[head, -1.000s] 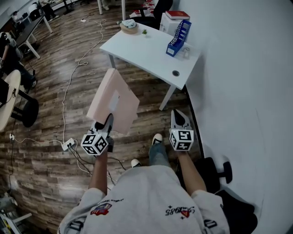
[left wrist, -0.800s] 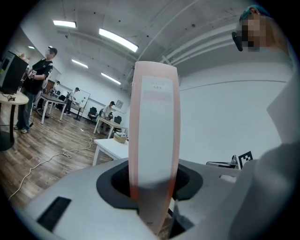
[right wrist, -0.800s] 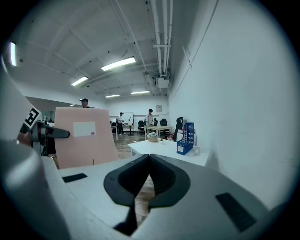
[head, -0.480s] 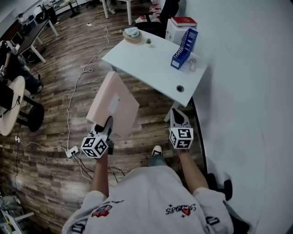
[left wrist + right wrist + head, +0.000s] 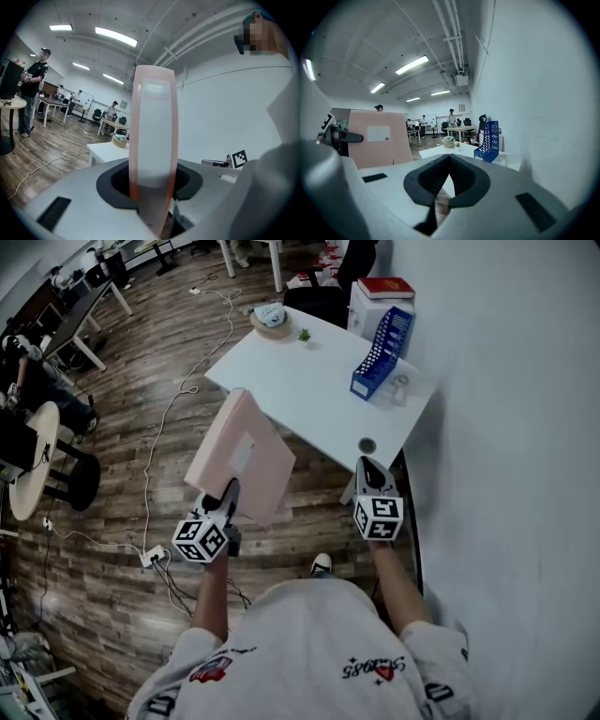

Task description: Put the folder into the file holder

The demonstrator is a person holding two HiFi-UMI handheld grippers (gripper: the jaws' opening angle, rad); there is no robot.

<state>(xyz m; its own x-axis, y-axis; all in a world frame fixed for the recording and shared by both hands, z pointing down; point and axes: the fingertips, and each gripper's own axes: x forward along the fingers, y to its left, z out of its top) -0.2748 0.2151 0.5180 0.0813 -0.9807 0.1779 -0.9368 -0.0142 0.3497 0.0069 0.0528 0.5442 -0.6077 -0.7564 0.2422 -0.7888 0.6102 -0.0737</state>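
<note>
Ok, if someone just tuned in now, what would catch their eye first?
The pink folder, clamped in the left gripper, fills the middle of the head view. Beyond it, the blue file holder stands on the white table, at the side nearest the wall. The right gripper is shut with nothing in it.

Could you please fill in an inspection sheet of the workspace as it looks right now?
Surface: white table, mostly bare, set against the wall.
Job's things: pink folder held upright, short of the table; blue file holder on the table near the wall.
Clutter: bowl, small plant, clear cup beside the file holder.
Grippers: left gripper shut on the folder's lower edge; right gripper shut, empty.
Cables: white cable across the floor to a power strip.
Surroundings: wood floor, other desks, a person standing farther off.
</note>
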